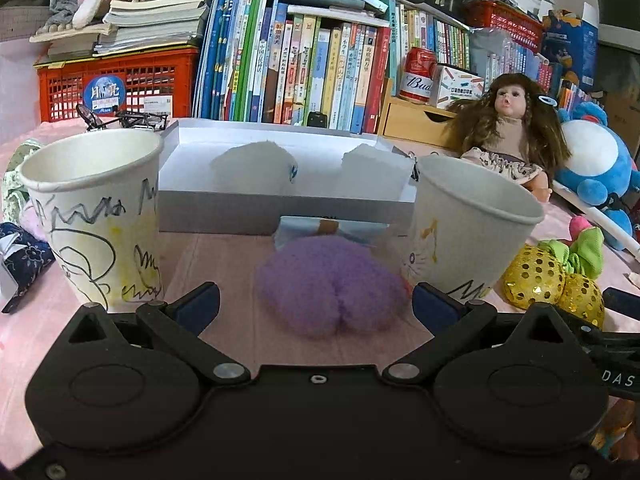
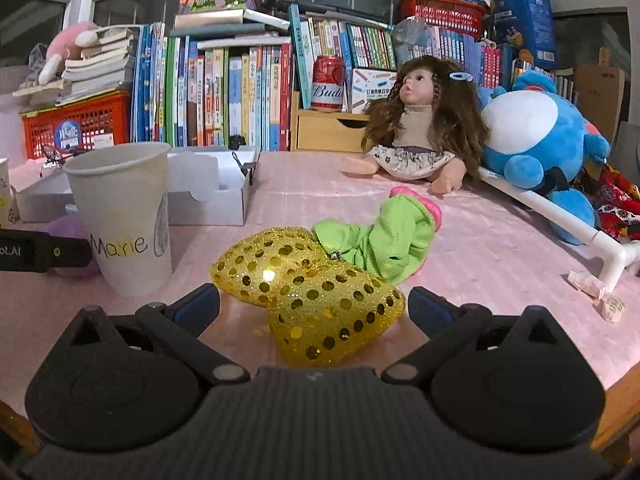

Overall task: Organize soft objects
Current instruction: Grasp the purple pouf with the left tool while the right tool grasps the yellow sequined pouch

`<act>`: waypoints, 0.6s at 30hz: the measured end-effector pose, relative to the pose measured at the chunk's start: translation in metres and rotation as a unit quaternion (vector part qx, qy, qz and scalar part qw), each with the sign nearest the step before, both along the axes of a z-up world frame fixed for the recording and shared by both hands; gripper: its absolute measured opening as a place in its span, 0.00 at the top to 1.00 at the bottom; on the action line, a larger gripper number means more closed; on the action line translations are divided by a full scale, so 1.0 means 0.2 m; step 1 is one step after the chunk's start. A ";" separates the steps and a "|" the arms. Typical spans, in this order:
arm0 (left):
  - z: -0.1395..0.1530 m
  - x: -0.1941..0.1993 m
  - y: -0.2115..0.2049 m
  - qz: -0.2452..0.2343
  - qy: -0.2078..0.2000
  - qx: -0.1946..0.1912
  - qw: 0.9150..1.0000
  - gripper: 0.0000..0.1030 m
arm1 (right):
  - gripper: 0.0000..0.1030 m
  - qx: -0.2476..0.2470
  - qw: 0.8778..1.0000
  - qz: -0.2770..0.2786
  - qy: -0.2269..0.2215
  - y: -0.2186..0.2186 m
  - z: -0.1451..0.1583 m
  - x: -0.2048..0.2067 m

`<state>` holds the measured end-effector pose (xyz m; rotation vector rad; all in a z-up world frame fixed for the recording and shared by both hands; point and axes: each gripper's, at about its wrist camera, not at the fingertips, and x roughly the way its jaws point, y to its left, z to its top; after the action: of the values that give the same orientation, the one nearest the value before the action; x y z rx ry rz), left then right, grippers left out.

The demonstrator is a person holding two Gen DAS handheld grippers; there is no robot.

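While both claws gape wide, my left gripper [image 1: 316,304] frames a fuzzy purple puff [image 1: 330,286]; my right gripper [image 2: 314,304] frames sequinned gold hearts [image 2: 308,292], seemingly untouched, paper cup [image 2: 124,216] at ten o'clock.

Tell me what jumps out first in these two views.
In the right view, the gold sequined toy glitters between the open fingers of the right hand-held gripper, with the long-haired doll seated behind against the big blue plush. In the left view, a fuzzy purple toy lies between two scribbled paper cups, just ahead of the open left hand-held gripper.
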<state>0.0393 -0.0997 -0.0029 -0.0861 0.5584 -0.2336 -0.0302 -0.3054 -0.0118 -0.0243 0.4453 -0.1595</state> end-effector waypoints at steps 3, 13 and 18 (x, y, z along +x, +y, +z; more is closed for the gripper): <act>-0.01 0.02 0.01 -0.002 0.005 -0.006 1.000 0.07 | 0.00 0.002 1.000 0.000 0.007 0.00 -0.01 0.02; 0.00 0.01 0.01 -0.025 0.011 -0.018 0.999 0.33 | 0.01 -0.011 1.000 0.013 0.015 0.02 -0.02 0.04; 0.00 0.00 0.01 -0.025 0.009 -0.020 0.999 0.38 | 0.10 -0.011 1.000 0.015 0.015 0.02 -0.02 0.03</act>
<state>0.0385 -0.0976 -0.0022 -0.1134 0.5752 -0.2924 -0.0242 -0.3011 -0.0160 -0.0548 0.4733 -0.1347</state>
